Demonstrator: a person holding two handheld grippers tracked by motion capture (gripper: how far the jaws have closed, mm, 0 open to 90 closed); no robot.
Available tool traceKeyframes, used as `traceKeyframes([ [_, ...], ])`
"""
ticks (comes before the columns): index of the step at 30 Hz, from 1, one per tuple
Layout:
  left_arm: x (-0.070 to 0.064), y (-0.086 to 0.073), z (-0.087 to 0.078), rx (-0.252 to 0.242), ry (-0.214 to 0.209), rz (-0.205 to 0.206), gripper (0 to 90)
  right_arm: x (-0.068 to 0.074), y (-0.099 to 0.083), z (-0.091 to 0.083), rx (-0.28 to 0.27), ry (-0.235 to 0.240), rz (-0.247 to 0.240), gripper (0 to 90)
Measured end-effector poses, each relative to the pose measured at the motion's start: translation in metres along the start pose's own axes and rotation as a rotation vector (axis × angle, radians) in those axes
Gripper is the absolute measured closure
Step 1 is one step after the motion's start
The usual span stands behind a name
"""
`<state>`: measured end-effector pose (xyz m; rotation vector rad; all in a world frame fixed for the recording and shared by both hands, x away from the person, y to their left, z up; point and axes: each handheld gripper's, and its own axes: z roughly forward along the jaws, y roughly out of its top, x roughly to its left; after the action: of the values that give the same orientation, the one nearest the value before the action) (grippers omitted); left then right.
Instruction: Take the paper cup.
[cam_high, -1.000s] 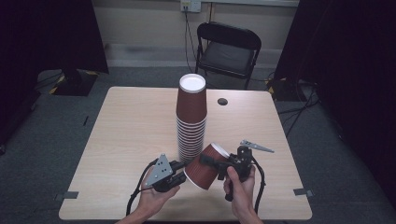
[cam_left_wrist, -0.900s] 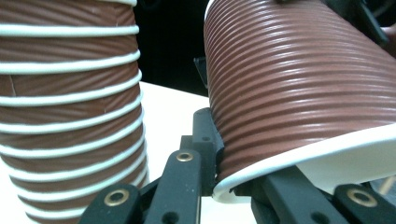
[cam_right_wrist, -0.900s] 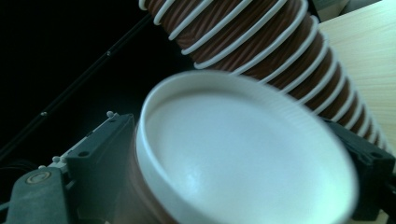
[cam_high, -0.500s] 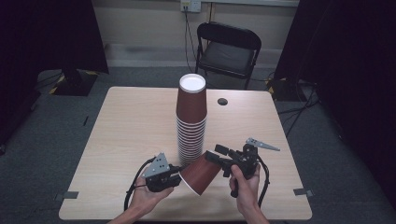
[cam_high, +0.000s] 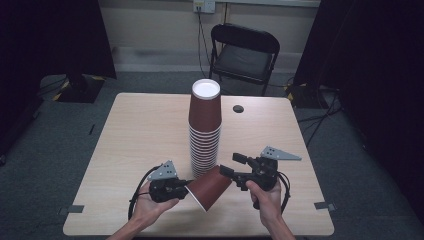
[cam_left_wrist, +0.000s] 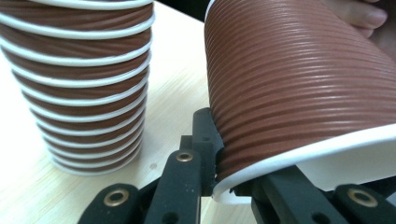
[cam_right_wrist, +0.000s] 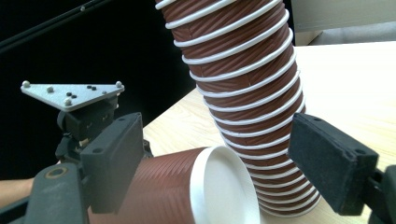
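A tall stack of brown ribbed paper cups (cam_high: 205, 125) stands upside down at the table's middle. In front of it a single brown cup (cam_high: 209, 187) lies tilted, its white base pointing right. My left gripper (cam_high: 186, 187) is shut on this cup's rim, one jaw inside and one outside, as the left gripper view shows at the cup (cam_left_wrist: 299, 93) and gripper (cam_left_wrist: 224, 177). My right gripper (cam_high: 229, 164) is open just off the cup's base. In the right gripper view its gripper (cam_right_wrist: 219, 158) has wide-apart jaws framing the cup's white base (cam_right_wrist: 224, 186), with the stack (cam_right_wrist: 243, 93) behind.
The light wooden table (cam_high: 140, 130) has a small black disc (cam_high: 238, 108) near its far edge. A black folding chair (cam_high: 245, 50) stands beyond the table. The stack (cam_left_wrist: 79, 79) is close to the left of the held cup.
My right gripper has let go of the single cup's base and opened. The cup, still in my left gripper, has dropped slightly and shifted left.
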<state>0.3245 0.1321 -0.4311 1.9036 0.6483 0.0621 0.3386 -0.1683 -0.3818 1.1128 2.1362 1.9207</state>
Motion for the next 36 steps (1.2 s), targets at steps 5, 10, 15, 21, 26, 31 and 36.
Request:
traceKeyframes([
  [5, 0.004, 0.001, 0.000, 0.032, -0.018, -0.029, 83.9, 0.000, 0.002, -0.001, 0.025, -0.007, -0.026, 12.3],
  [10, 0.006, 0.002, 0.001, 0.079, -0.008, -0.051, 83.9, -0.001, 0.000, -0.002, 0.058, -0.017, -0.035, 14.9],
  [15, 0.006, 0.002, 0.002, 0.104, -0.011, -0.069, 84.0, 0.006, -0.001, -0.006, 0.083, 0.009, -0.127, 14.0],
  [21, 0.002, 0.006, 0.004, 0.151, -0.022, -0.072, 84.2, 0.014, -0.003, -0.011, 0.145, 0.052, -0.221, 14.3],
  [26, 0.001, 0.008, 0.007, 0.211, -0.041, -0.072, 84.3, 0.021, -0.007, -0.008, 0.220, 0.085, -0.307, 14.2],
  [31, -0.001, 0.012, 0.006, 0.261, -0.036, -0.057, 84.3, 0.026, -0.013, -0.004, 0.275, 0.099, -0.366, 13.6],
  [36, -0.001, 0.017, 0.003, 0.307, -0.023, -0.050, 84.4, 0.035, -0.016, 0.000, 0.324, 0.114, -0.470, 13.5],
])
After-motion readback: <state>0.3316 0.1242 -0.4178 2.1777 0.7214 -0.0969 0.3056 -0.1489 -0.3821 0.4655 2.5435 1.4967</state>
